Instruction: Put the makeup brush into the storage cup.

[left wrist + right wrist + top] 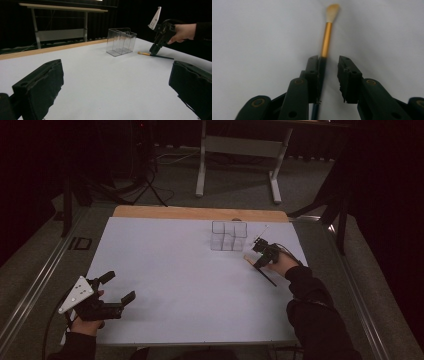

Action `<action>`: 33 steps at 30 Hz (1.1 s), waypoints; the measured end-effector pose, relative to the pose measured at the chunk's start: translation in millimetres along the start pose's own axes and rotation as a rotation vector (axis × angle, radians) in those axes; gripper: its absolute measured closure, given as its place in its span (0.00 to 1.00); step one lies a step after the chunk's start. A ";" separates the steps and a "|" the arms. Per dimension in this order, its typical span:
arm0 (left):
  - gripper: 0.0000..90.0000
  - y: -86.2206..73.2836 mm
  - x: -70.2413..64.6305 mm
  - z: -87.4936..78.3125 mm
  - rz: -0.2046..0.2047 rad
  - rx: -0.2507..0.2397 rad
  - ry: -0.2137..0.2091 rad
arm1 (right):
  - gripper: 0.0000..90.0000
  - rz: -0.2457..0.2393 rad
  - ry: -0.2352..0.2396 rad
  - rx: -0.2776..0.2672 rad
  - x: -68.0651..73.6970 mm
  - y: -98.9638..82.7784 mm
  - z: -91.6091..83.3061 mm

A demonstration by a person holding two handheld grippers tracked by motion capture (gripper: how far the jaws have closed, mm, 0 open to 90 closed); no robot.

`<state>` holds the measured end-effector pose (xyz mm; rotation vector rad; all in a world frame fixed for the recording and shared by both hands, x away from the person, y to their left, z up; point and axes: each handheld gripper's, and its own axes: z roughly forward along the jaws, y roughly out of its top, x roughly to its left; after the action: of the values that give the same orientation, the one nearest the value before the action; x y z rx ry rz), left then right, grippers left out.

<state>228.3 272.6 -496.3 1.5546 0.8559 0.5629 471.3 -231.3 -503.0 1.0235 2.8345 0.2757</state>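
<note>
Left gripper point(116, 289): rests at the near-left corner of the table point(175, 285), held low in the person's left hand point(85, 324). Jaws wide apart, nothing between them; in the left gripper view they frame bare white surface. It sits well apart from everything else, and I judge it parked, out of the way of the other hand's reach.

Centre-right: clear organizer point(228, 235), a plastic box with several open-topped compartments, upright near the far edge. All compartments look empty. Its position just beside the brush suggests it is the intended destination, though that is inference.

Right of the organizer: paintbrush point(155, 55) lies flat on the table, pale bristles toward the organizer, dark handle trailing toward the near-right edge. Gold ferrule clear in the right gripper view.

Right gripper point(262, 255): tipped steeply down over the brush, near the junction of ferrule and handle. Jaws partly closed, a narrow gap remaining. The brush point(326, 40) lies against the inner face of the jaw at the left of that view, with space on the other side, so it is straddled but not clamped. Gripping close to the ferrule should keep the brush balanced when lifted.

Judged step: closing on the brush for pickup.
</note>
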 end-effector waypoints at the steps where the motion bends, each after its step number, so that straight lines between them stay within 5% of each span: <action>1: 0.00 -0.1 0.3 0.0 -0.002 0.000 -0.002 | 0.79 0.006 0.003 0.008 0.4 0.5 0.6; 17: 0.00 -0.3 1.0 -0.1 -0.007 -0.003 -0.002 | 0.93 -0.032 -0.014 0.053 7.7 6.2 9.3; 22: 0.00 -0.2 1.5 -0.5 -0.013 -0.007 -0.001 | 0.93 -0.033 -0.012 0.011 9.3 6.3 0.2; 33: 0.00 -0.1 1.2 -0.1 -0.012 -0.005 -0.002 | 0.93 -0.021 0.006 -0.180 17.6 0.7 -36.7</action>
<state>228.9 273.6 -496.6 1.5442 0.8608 0.5542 452.0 -224.2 -467.8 0.9564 2.7629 0.5213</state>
